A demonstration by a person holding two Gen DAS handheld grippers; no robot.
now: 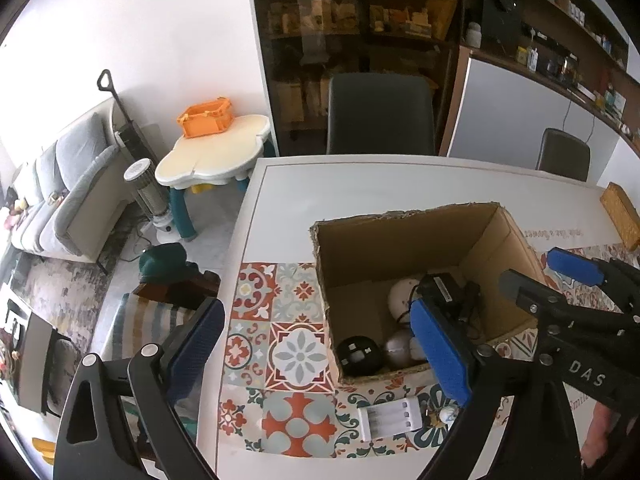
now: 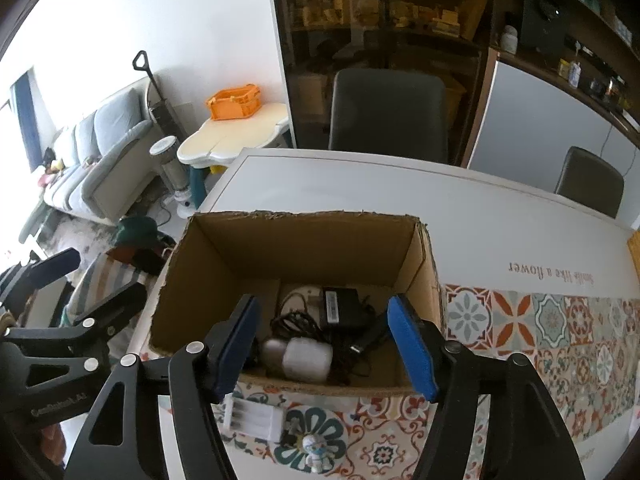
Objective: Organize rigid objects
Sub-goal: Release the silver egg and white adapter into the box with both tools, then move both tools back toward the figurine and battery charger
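An open cardboard box stands on the patterned table mat. Inside lie a black power adapter with tangled cable, a white case, a black ball and white round things. A white battery charger and a small white-blue figurine lie on the mat in front of the box. My left gripper is open and empty, left of the box. My right gripper is open and empty, over the box's near rim.
The white table carries a tile-patterned mat and a wicker item at the far right. Dark chairs stand behind the table. A small cream table with an orange crate, a heater and a grey sofa stand left.
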